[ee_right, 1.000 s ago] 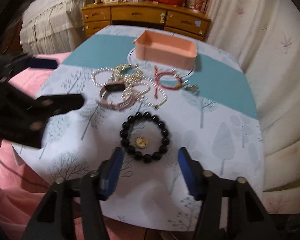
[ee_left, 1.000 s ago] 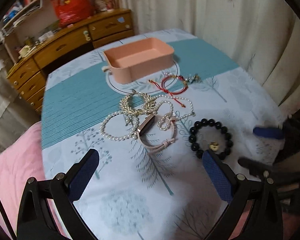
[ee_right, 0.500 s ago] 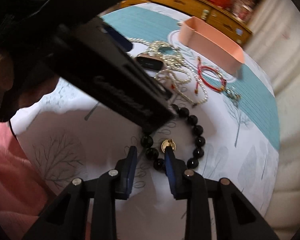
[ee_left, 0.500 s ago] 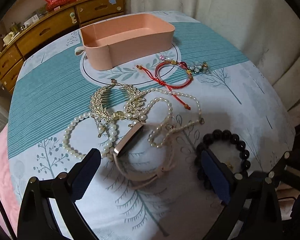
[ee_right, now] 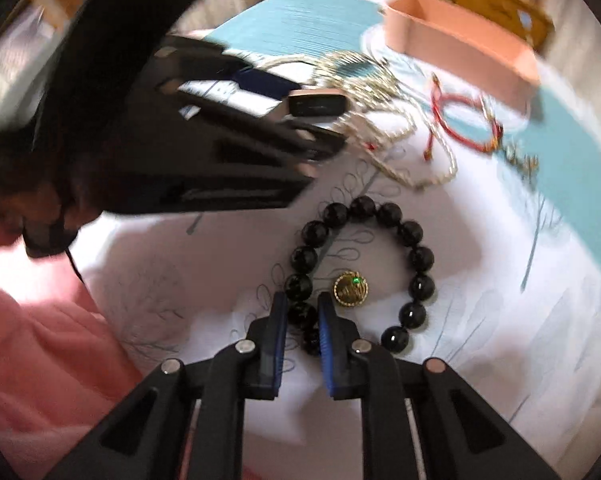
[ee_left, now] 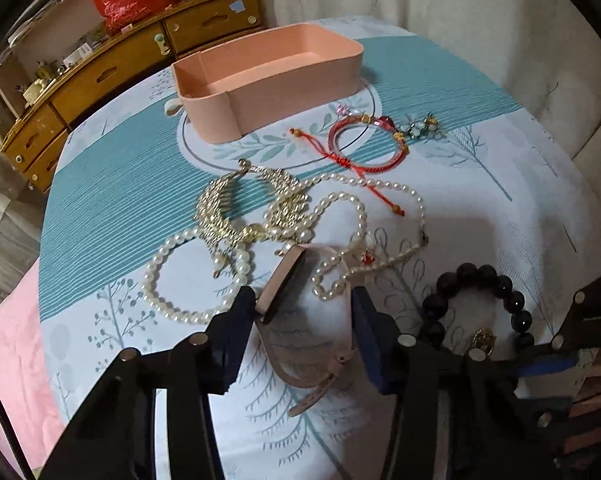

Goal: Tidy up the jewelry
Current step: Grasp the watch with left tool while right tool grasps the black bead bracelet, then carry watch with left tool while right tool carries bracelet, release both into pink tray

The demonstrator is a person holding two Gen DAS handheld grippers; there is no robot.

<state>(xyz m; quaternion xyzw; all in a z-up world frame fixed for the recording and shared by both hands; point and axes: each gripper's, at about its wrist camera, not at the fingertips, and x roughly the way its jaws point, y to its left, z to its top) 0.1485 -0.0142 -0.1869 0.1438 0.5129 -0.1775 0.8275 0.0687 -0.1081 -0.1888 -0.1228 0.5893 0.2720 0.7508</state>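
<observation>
A pink smart band (ee_left: 300, 320) lies on the tablecloth between the blue pads of my left gripper (ee_left: 300, 312), whose jaws stand partly closed around it without clearly pressing it. My right gripper (ee_right: 300, 316) has its pads closed on the near beads of a black bead bracelet (ee_right: 416, 256) with a gold charm (ee_right: 350, 289). The bracelet also shows at the right of the left wrist view (ee_left: 476, 276). An empty pink tray (ee_left: 268, 76) stands at the far side of the table.
Pearl bracelets (ee_left: 196, 276), a gold crystal necklace (ee_left: 256, 208) and a red cord bracelet (ee_left: 364, 144) lie between the band and the tray. A wooden dresser (ee_left: 112, 72) stands behind the table, a curtain to the right, pink bedding (ee_right: 40, 340) at the near left.
Both grippers have come down and forward onto the table. The left jaws have narrowed around the pink band. The right jaws have closed onto the black bracelet's beads.
</observation>
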